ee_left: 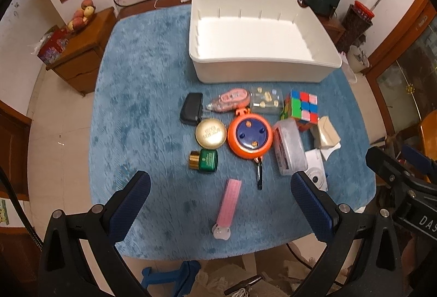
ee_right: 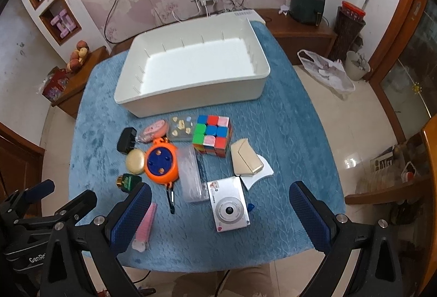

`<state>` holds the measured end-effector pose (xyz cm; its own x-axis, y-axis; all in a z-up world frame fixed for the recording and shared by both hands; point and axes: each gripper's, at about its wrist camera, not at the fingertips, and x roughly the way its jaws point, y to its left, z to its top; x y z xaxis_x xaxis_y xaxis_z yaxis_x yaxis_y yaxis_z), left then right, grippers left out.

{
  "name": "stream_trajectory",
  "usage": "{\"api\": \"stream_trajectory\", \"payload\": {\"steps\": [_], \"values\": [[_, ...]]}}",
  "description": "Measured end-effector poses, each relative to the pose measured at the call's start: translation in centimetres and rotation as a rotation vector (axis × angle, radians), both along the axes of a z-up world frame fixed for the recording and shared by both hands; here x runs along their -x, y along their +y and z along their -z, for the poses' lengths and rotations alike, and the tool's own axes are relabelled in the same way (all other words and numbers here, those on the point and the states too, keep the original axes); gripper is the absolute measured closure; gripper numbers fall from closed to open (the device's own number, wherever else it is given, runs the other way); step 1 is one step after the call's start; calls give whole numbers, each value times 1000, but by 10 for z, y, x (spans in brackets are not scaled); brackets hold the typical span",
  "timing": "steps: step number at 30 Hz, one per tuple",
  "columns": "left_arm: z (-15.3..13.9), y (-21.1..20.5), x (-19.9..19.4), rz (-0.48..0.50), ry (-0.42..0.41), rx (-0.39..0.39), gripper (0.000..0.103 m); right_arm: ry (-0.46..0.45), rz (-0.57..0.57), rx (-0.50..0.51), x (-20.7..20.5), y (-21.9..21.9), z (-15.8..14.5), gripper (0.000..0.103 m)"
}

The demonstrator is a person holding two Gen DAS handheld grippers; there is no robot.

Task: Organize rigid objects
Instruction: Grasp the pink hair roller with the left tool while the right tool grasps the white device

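Nothing moved yet, by the look of it — white bin [ee_right: 191, 103] bare inside, set toward the far edge of the blue-covered table [ee_right: 286, 133]. Small rigid things clustered just in front of its near wall: black charger [ee_right: 126, 143], pink tape dispenser [ee_right: 154, 131], clear case [ee_right: 181, 128], puzzle cube [ee_right: 213, 137], gold compact [ee_right: 135, 161], orange reel [ee_right: 161, 164], green jar [ee_right: 128, 182], clear box [ee_right: 191, 177], beige wedge box [ee_right: 245, 159]. Nearer the front edge, silver camera [ee_right: 230, 208] and pink strip [ee_right: 146, 226].

Left gripper [ee_left: 220, 204] spread wide, holding nothing, poised above the pink strip. Right gripper [ee_right: 220, 215] likewise spread and unladen, camera lying between its fingers.

Step in hand, most likely: picking the first item. Next move calls for lowering squarely over one object — camera or strip — closing across its narrow sides, then carrying over the bin's near wall.
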<state>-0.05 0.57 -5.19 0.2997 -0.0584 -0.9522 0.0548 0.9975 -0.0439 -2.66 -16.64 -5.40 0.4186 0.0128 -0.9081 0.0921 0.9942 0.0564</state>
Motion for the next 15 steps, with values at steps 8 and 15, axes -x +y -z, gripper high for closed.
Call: {"api": "stream_trajectory", "payload": {"steps": [8, 15], "values": [[36, 4, -6, 13, 93, 34, 1, 48, 11, -8, -1, -15, 34, 2], [85, 5, -7, 36, 238, 53, 1, 138, -34, -13, -5, -16, 81, 2]]}}
